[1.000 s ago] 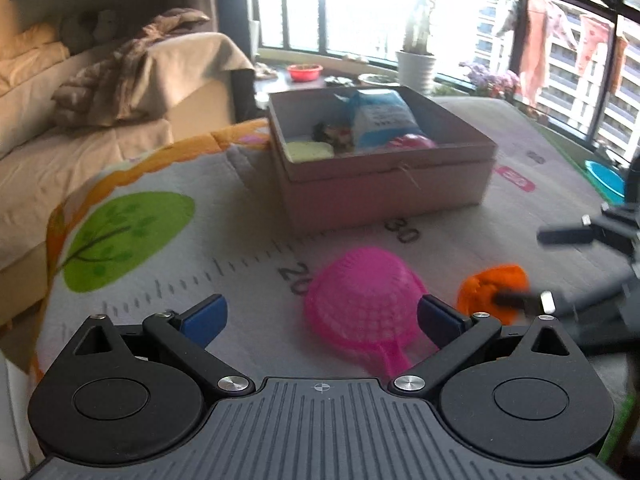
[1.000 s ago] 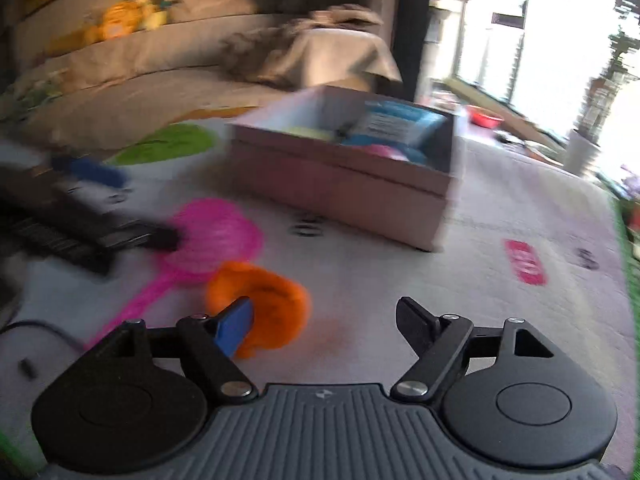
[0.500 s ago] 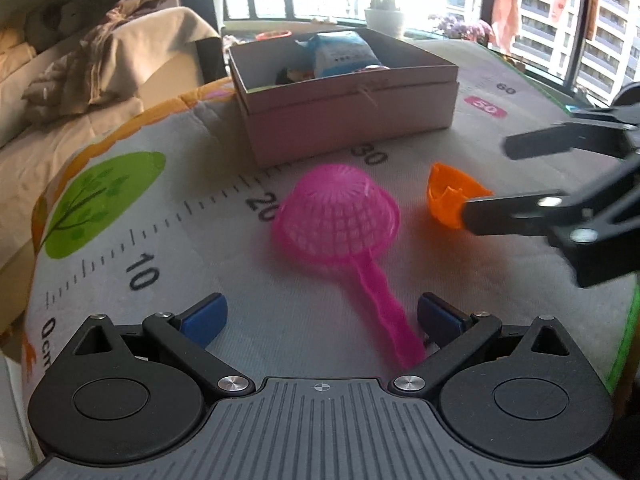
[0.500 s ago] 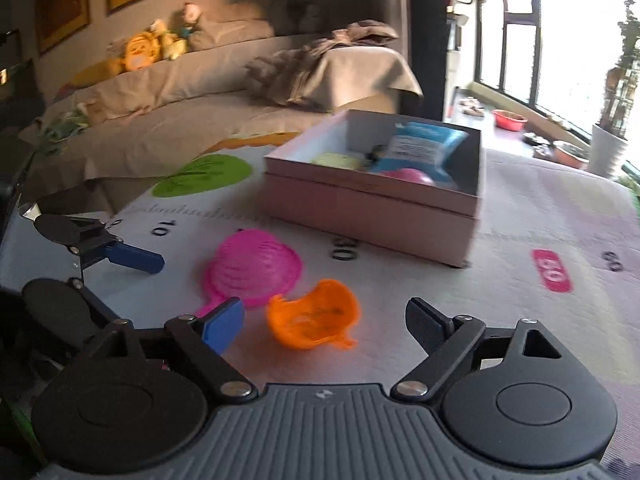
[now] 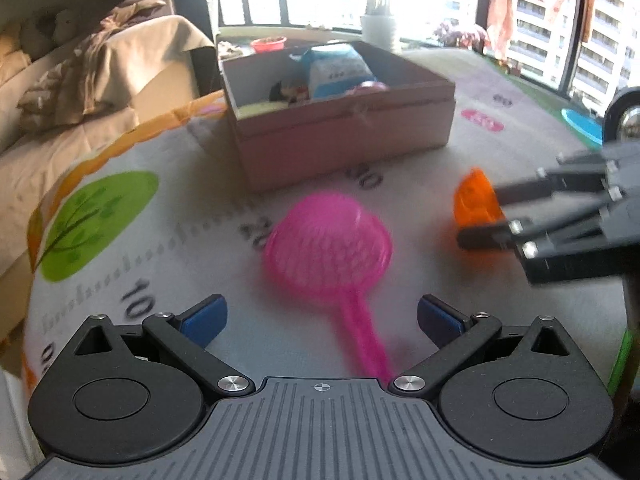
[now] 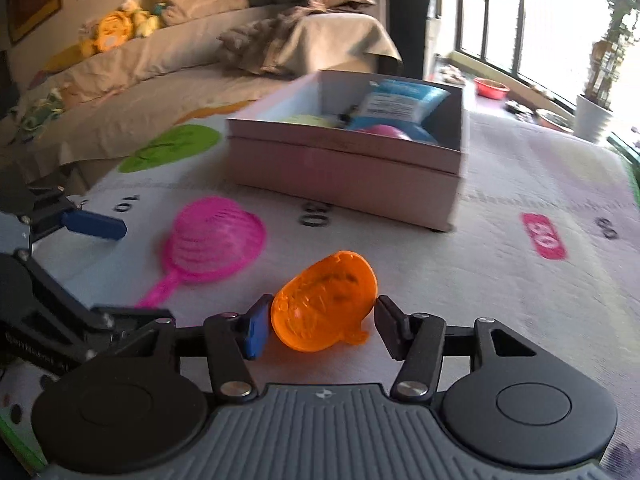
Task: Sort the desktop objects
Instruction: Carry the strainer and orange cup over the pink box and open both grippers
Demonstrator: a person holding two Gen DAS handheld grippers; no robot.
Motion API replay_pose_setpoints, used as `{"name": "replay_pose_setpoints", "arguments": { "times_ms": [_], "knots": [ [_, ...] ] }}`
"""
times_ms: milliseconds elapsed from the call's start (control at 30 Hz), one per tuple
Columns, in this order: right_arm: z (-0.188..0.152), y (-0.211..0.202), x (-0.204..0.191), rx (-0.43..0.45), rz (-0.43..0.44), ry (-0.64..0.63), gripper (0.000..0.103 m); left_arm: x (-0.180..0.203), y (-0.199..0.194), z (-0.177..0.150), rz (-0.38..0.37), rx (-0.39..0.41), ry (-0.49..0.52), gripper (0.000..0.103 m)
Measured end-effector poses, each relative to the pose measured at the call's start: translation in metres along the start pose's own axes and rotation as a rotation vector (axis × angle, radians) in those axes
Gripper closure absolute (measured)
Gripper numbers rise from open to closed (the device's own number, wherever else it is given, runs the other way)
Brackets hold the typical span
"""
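A pink plastic strainer [image 5: 328,236] lies upside down on the play mat, handle toward me, between my open left gripper's [image 5: 318,320] fingers; it also shows in the right wrist view [image 6: 214,240]. An orange toy mould [image 6: 324,300] lies on the mat between the fingers of my right gripper [image 6: 320,324], which have closed in on both its sides; the mould still rests on the mat. In the left wrist view the mould [image 5: 474,202] sits between the right gripper's fingers [image 5: 480,236]. A pink cardboard box [image 5: 344,136] holding a blue packet and other items stands behind.
The box also shows in the right wrist view [image 6: 344,172]. The play mat [image 5: 120,240] has printed numbers and a green tree. A sofa with blankets [image 6: 200,60] stands left of the table. Windows and a plant pot [image 5: 378,34] are beyond.
My right gripper moved forward onto the orange mould and its fingers narrowed around it. My left gripper drew nearer over the strainer's handle and stayed open.
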State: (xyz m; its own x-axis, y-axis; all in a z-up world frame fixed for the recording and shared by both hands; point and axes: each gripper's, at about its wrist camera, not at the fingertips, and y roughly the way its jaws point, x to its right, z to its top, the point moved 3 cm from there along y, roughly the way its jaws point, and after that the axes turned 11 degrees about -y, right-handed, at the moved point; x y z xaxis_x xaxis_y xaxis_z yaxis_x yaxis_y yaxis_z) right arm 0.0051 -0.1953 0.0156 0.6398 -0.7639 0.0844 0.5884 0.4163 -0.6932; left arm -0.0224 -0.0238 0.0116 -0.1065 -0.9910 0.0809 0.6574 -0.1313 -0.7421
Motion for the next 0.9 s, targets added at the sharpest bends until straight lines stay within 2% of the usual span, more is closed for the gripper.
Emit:
{"name": "replay_pose_setpoints", "arguments": {
  "times_ms": [133,267,367,400,433,567,633,733,900],
  "knots": [
    [-0.003,-0.004,0.011,-0.029,-0.056,0.031,0.048,0.008,0.022,0.018,0.032,0.000,-0.024,0.000],
    [-0.004,-0.014,0.015,-0.026,-0.086,0.039,0.048,0.014,0.032,0.020,0.031,-0.014,-0.014,0.000],
    [-0.002,-0.021,0.017,-0.017,-0.086,0.038,0.048,0.012,0.031,0.017,0.022,-0.015,-0.026,0.006],
    [-0.002,-0.022,0.017,-0.018,-0.081,0.041,0.048,0.011,0.028,0.016,0.011,-0.012,-0.036,0.014],
    [-0.002,-0.024,0.016,-0.020,-0.073,0.045,0.048,0.011,0.026,0.016,0.005,-0.008,-0.045,0.017],
    [0.000,-0.028,0.012,-0.023,-0.032,0.048,0.048,0.012,0.017,0.012,0.011,0.006,-0.037,0.017],
    [0.000,-0.033,0.010,-0.018,-0.024,0.038,0.048,0.014,0.008,0.014,-0.010,0.018,-0.022,0.017],
    [0.004,-0.045,0.013,0.004,-0.020,0.029,0.048,0.017,-0.012,0.037,-0.028,0.104,0.004,0.017],
    [0.022,-0.064,0.031,0.068,-0.050,0.056,0.048,0.019,-0.027,0.111,-0.028,0.322,0.056,0.017]
  ]
}}
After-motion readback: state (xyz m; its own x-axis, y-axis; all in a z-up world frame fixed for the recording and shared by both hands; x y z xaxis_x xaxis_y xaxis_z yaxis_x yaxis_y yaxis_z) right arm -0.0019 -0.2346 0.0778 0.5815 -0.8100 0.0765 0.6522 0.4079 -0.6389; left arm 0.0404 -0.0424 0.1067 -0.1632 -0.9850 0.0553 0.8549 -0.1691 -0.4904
